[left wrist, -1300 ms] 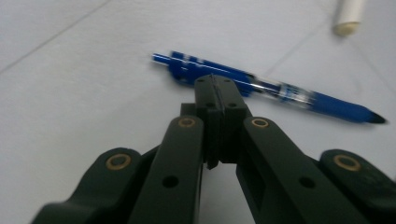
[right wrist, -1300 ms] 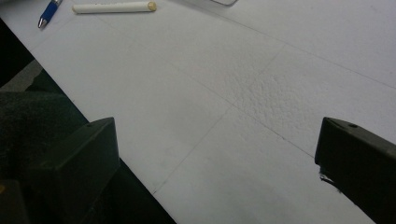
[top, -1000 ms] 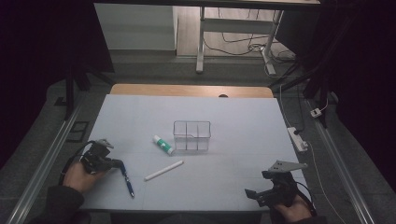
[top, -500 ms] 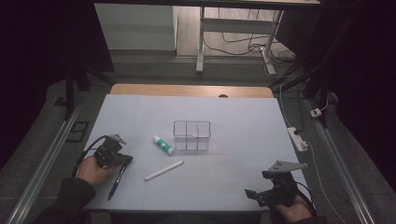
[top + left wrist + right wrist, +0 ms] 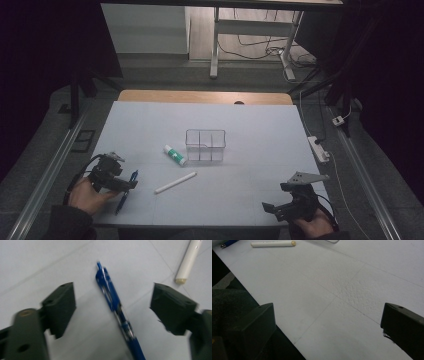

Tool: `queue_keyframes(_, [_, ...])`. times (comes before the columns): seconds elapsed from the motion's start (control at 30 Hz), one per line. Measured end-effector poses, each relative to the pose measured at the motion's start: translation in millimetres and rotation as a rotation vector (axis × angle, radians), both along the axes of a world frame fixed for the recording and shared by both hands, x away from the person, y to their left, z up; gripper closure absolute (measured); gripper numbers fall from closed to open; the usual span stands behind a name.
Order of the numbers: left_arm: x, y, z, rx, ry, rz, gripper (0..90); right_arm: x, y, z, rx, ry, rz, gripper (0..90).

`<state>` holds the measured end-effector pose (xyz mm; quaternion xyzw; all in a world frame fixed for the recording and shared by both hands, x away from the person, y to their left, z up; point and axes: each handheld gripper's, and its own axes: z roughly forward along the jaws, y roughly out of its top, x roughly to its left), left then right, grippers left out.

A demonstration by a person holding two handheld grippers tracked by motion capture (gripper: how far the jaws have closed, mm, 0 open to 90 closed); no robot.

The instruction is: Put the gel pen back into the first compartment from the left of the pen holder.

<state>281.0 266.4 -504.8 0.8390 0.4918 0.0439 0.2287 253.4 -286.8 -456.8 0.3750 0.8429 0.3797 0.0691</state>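
A blue pen (image 5: 115,307) lies flat on the white table, right between the jaws of my left gripper (image 5: 115,295). The jaws have just been opening and stand wide apart, neither pad touching the pen. From above, my left gripper (image 5: 125,184) sits near the front left corner over the blue pen (image 5: 121,202). A white stick (image 5: 175,182) lies to its right, with a green-and-white glue stick (image 5: 174,154) and a clear divided box (image 5: 205,145) beyond. My right gripper (image 5: 280,197) rests open and empty at the front right, as the right gripper view (image 5: 327,322) confirms.
The table's front edge runs just under both hands. A wooden strip (image 5: 200,96) borders the far edge. A white power strip (image 5: 319,148) lies on the floor off the right side. Metal rails flank the table.
The left hand went right and away from the person, then drew back a little. The pen's near end has swung leftward, and the pen now lies free between open jaws. The right hand stayed still.
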Motion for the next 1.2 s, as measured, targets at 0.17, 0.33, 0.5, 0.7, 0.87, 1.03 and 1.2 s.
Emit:
queue_keyframes(0.17, [-13.2, 1.1, -7.0, 0.025, 0.050, 0.002, 2.3, 0.1, 0.1, 0.1, 0.001, 0.000, 0.001, 0.0])
queue_keyframes(0.33, [-22.0, -1.3, -12.0, 0.056, 0.079, -0.013, 6.7, 0.2, 0.4, 0.1, 0.000, 0.001, 0.001, 0.0])
queue_keyframes(0.5, [-24.9, -4.3, -13.0, 0.085, 0.089, -0.032, 31.2, 0.2, 0.6, 0.1, -0.001, 0.000, 0.003, 0.0])
queue_keyframes(0.7, [-28.7, -7.4, -10.9, 0.153, 0.061, -0.052, 56.2, 0.3, 0.5, 0.1, -0.001, 0.001, 0.004, 0.0])
queue_keyframes(0.87, [-29.1, -6.8, -9.8, 0.146, 0.074, -0.049, 73.2, 0.2, 0.6, 0.0, -0.003, -0.001, 0.005, 0.0])
queue_keyframes(1.03, [-27.7, -5.6, -9.5, 0.137, 0.094, -0.041, 79.5, 0.1, 0.7, 0.0, -0.004, -0.001, 0.005, 0.0])
queue_keyframes(1.2, [-25.0, -1.9, -8.8, 0.099, 0.123, -0.018, 79.9, -0.2, 0.6, 0.1, -0.004, -0.002, 0.004, 0.0])
